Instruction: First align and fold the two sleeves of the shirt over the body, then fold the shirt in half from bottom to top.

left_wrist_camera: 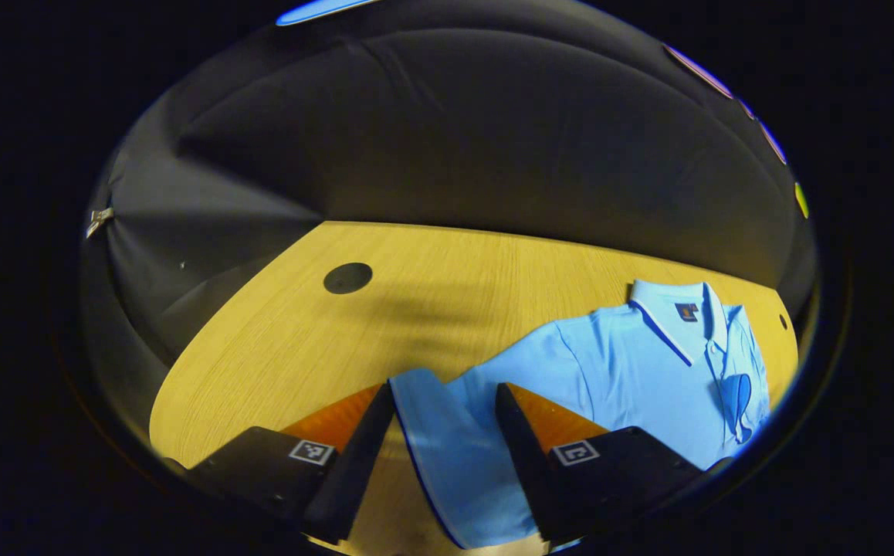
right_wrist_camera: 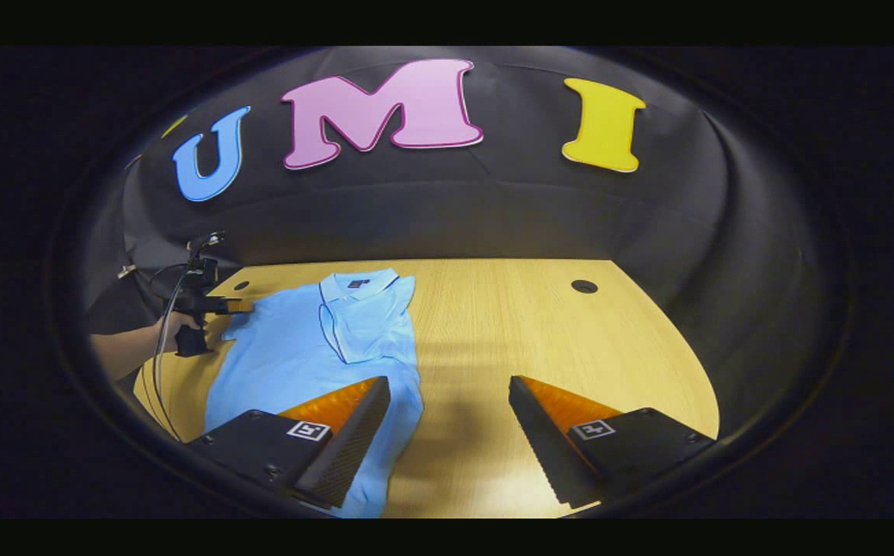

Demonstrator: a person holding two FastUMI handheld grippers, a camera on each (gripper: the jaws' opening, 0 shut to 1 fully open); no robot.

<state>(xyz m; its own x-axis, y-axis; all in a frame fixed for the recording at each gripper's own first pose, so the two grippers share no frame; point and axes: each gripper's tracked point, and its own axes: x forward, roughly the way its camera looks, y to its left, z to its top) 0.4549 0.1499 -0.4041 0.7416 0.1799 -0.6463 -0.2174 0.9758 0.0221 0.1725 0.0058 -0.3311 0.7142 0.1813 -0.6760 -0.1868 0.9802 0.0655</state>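
Jaws of both grippers wide open: left gripper (left_wrist_camera: pixel 445 401) straddles shirt (left_wrist_camera: pixel 632 371) sleeve (left_wrist_camera: pixel 447 455); right gripper (right_wrist_camera: pixel 449 394) grips nothing, above surface (right_wrist_camera: pixel 540 332).

Shirt (left_wrist_camera: pixel 632 363): soft matt cloth. Table (left_wrist_camera: pixel 416 278): smooth, light wood-grain surface. Booth wall (left_wrist_camera: pixel 455 139): matt cloth.

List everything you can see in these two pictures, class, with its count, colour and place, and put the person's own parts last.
shirt: one, light blue, flat on the table, one sleeve already folded over the body
table: one, light wood, under the shirt
holes: two, dark, in the table near its far edge
left gripper: one, open, its fingers either side of the other sleeve
right gripper: one, open, above the shirt's edge
hand: one, holding the left gripper
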